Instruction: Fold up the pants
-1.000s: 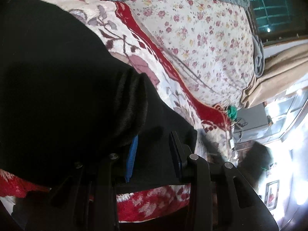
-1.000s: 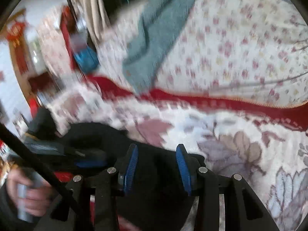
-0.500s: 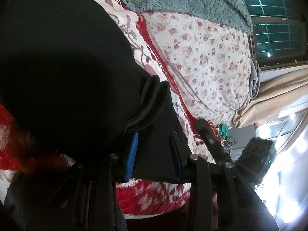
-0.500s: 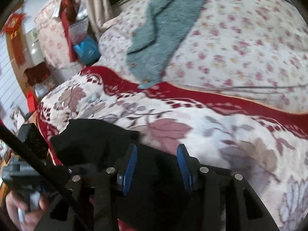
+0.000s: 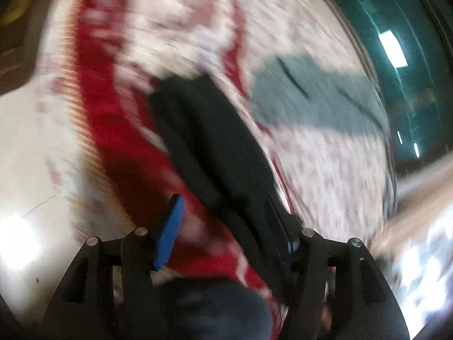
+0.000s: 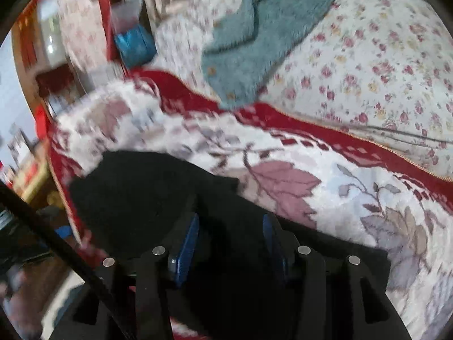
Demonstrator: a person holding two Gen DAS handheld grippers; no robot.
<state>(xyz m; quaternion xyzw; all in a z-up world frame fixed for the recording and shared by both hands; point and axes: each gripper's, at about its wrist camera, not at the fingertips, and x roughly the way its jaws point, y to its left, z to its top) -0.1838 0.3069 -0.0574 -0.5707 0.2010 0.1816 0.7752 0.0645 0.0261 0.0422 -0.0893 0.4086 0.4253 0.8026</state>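
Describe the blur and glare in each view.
Left wrist: heavy motion blur smears the black pants and bedspread; glare at both lower corners. Right wrist: sharper, pants an undetailed black mass, left side blurred; fisheye bends both.

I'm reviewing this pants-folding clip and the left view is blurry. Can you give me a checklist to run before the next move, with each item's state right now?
1. Left gripper free of cloth: cannot tell; jaws stand wide apart, but the black pants run along one finger and the view is blurred.
2. Right gripper holding the pants: cannot tell; black fabric fills the gap, jaws apart.
3. Pants lying on the floral blanket: ok.
4. Teal fleece garment apart from the pants: ok.
5. Fold lying flat and even: cannot tell.
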